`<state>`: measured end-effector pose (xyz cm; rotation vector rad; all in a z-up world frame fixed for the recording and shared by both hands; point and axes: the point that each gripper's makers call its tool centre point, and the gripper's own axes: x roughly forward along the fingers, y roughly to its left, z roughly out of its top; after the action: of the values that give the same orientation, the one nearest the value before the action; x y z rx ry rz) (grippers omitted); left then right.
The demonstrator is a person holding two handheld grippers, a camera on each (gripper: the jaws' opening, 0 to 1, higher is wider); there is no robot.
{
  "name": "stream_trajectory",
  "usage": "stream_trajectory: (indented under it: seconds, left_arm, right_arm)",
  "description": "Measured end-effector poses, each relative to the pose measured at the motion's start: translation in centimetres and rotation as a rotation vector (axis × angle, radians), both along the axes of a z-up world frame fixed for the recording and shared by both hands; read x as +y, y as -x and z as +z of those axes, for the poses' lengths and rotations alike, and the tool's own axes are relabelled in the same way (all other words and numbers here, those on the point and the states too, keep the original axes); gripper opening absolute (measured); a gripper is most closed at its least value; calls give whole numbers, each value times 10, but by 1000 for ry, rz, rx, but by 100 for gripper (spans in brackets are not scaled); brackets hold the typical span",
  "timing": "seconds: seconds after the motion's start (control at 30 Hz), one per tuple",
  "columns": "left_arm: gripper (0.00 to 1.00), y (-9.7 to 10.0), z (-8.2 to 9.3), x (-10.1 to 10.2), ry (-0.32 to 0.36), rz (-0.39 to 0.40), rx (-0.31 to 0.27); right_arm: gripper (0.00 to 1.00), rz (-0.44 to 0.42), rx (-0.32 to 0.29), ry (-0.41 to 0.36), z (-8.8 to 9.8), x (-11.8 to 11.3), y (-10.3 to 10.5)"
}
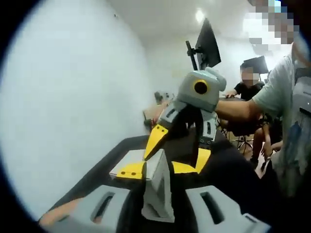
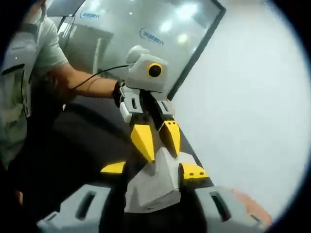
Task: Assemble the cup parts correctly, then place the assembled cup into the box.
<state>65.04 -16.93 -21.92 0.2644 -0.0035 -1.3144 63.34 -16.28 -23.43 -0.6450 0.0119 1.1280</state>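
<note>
A pale grey, angular cup part (image 1: 158, 187) stands up between my left gripper's (image 1: 159, 169) yellow fingertips (image 1: 131, 170), which press on both its sides. My right gripper (image 1: 177, 150) faces it from beyond, its yellow fingers (image 1: 155, 138) slanting down to the part's top. In the right gripper view the same grey part (image 2: 155, 184) sits between my right gripper's (image 2: 154, 170) yellow fingertips (image 2: 194, 171), which touch its edges. My left gripper (image 2: 158, 141) comes in from above, with its fingers (image 2: 143, 141) meeting the part's far end. Whether this is one piece or two joined is unclear.
A black tabletop (image 1: 97, 170) lies below, beside a white wall (image 1: 73, 97). The person's forearm (image 1: 238, 109) holds the right gripper. A monitor on an arm (image 1: 206, 43) and seated people (image 1: 248, 87) are at the back. A glass wall (image 2: 146, 29) stands behind the left gripper.
</note>
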Motion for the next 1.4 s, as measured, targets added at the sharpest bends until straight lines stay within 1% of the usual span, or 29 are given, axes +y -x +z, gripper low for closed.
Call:
stream_trajectory:
  seconds: [0.03, 0.1, 0.23, 0.33, 0.4, 0.43, 0.5, 0.53, 0.6, 0.63, 0.67, 0.73, 0.77, 0.8, 0.83, 0.87, 0.9, 0.97, 1.03, 1.07, 1.1, 1.13, 1.2, 1.23, 1.27, 1.3, 1.33, 1.37, 1.4]
  left_arm:
    - [26, 2, 5, 1, 27, 8, 3]
    - [26, 8, 17, 7, 68, 18, -22]
    - [30, 24, 32, 20, 103, 29, -48]
    - [32, 32, 47, 34, 180, 74, -62]
    - [34, 41, 51, 43, 216, 92, -78]
    - [37, 43, 53, 48, 250, 118, -68]
    - [41, 46, 48, 61, 279, 175, -88]
    - [47, 42, 45, 69, 281, 226, -111]
    - [60, 44, 38, 77, 296, 272, -130]
    - [72, 41, 33, 85, 314, 327, -123]
    - [80, 40, 26, 90, 335, 351, -107]
    - [91, 41, 5, 104, 356, 440, -65]
    - [92, 40, -5, 111, 384, 490, -50]
    - [93, 40, -21, 119, 386, 539, -24]
    - [96, 40, -31, 125, 410, 564, -2]
    - [96, 40, -39, 128, 422, 596, 26]
    - [96, 39, -51, 133, 429, 627, 63]
    - [96, 39, -70, 140, 416, 693, 85]
    - [96, 35, -89, 149, 339, 746, 89]
    - [96, 34, -96, 153, 303, 772, 95]
    - [96, 35, -99, 154, 299, 783, 91]
    - [96, 32, -101, 158, 301, 798, 91]
    - [96, 27, -102, 169, 374, 864, 121]
    - [96, 27, -101, 171, 393, 867, 126]
    - [96, 22, -99, 179, 440, 889, 119]
    - [96, 19, -100, 186, 462, 923, 108]
    - [96, 18, -104, 182, 449, 918, 112]
    - [96, 14, -111, 185, 432, 944, 120]
    - [96, 9, -114, 187, 419, 945, 121]
  right_arm:
    - [42, -7, -1, -40, 7, -1, 0]
    - [42, -22, 4, -115, 23, -6, 6]
    - [42, -51, 5, -219, 48, -22, 21]
    - [42, -75, 3, -263, 56, -33, 30]
    - [42, -90, 1, -313, 62, -42, 36]
    - [42, -100, 4, -329, 62, -45, 42]
    - [44, -129, 3, -377, 64, -54, 48]
    - [46, -150, -2, -394, 64, -60, 50]
    - [51, -205, -6, -439, 62, -73, 56]
    - [54, -224, -17, -465, 61, -78, 58]
    - [59, -248, -21, -494, 59, -84, 59]
    - [72, -290, -21, -552, 54, -96, 60]
    - [79, -322, -22, -596, 51, -102, 60]
    - [87, -348, -20, -627, 45, -109, 60]
    - [92, -382, -9, -655, 38, -117, 55]
    - [92, -452, -9, -688, 29, -131, 50]
    - [93, -530, -1, -716, 13, -143, 48]
    - [93, -572, 17, -756, -6, -155, 46]
    - [93, -618, 48, -798, -23, -165, 43]
    - [93, -648, 39, -795, -31, -171, 41]
    - [93, -658, 36, -799, -36, -174, 40]
    - [93, -702, 53, -802, -47, -181, 36]
    - [93, -780, 5, -785, -56, -194, 30]
    - [93, -814, -23, -750, -60, -199, 25]
    - [93, -861, -43, -708, -67, -205, 21]
    - [93, -866, -49, -669, -72, -203, 18]
    - [93, -894, -47, -640, -78, -205, 14]
    - [93, -921, -57, -639, -78, -211, 14]
    - [93, -897, -54, -652, -78, -207, 12]
